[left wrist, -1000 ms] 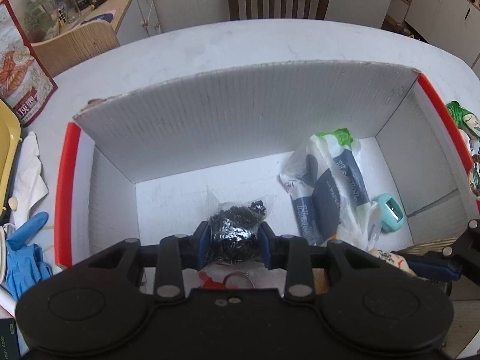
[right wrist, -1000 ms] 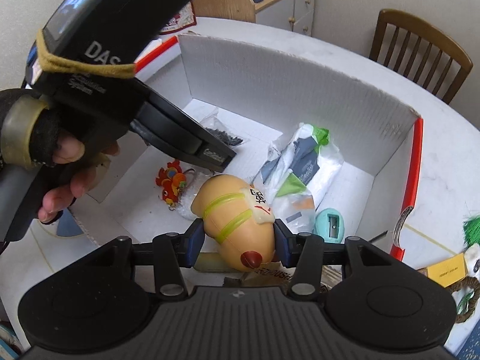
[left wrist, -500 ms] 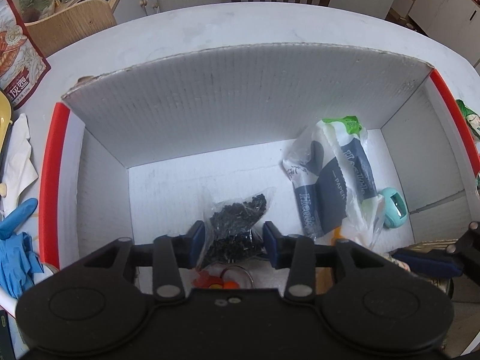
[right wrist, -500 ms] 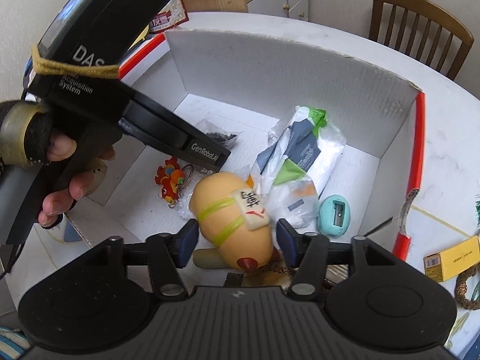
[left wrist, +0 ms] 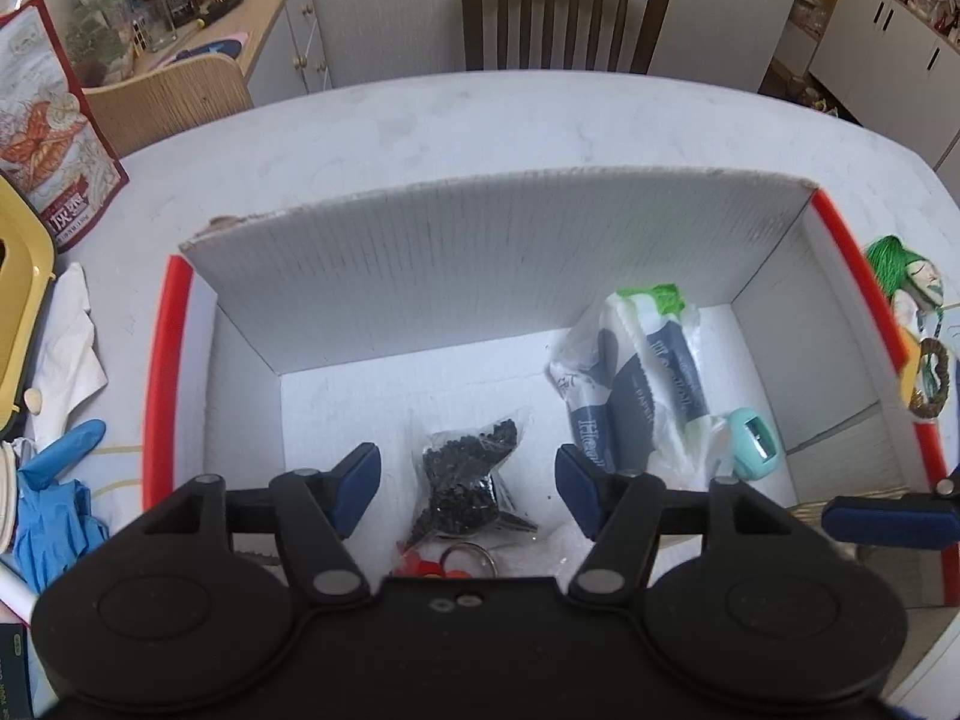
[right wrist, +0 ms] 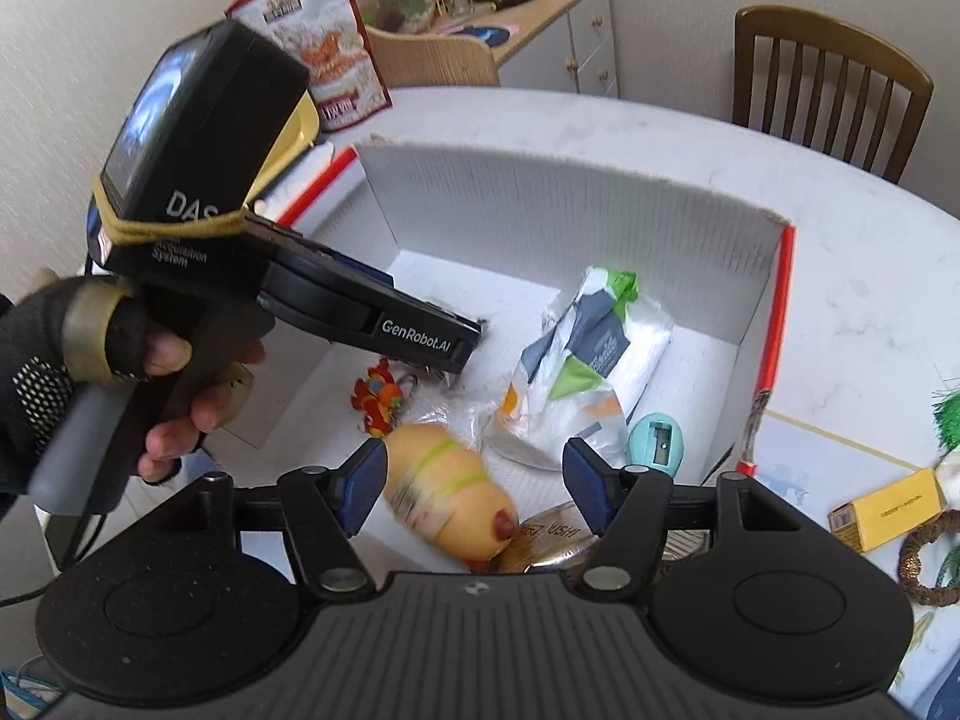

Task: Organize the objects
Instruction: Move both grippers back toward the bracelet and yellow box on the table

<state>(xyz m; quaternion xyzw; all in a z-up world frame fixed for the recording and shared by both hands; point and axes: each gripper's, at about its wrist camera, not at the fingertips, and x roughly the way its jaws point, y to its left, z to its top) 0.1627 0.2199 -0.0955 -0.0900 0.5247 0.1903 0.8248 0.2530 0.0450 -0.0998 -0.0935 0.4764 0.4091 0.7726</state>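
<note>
A: Left gripper (left wrist: 467, 487)?
B: Jaws wide apart, holding nothing. A clear bag of black bits (left wrist: 467, 477) lies on the box (left wrist: 492, 276) floor between the blue fingertips (left wrist: 355, 483), touching neither.

A: Right gripper (right wrist: 474, 483)?
B: Also spread wide, empty. A yellow toy (right wrist: 447, 495) with green stripes lies between its tips, blurred, on the box floor near the front wall.

A: What else is in the box?
B: A paper pack (left wrist: 636, 384) in plastic wrap on the right, a teal sharpener (left wrist: 753, 444) just beside it, and a red keyring (right wrist: 378, 399) near the bag. Something brown with lettering sits under the toy's end; can't tell what it is.

A: Box itself?
B: White corrugated with a red rim, open top, on a white table (left wrist: 480, 132).

A: The hand?
B: A gloved hand (right wrist: 90, 372) grips the left gripper's handle in the right view, with the device angled down into the box.

A: Outside the box?
B: Blue gloves (left wrist: 48, 498) to the left, and a green-haired doll (left wrist: 906, 276) to the right.
</note>
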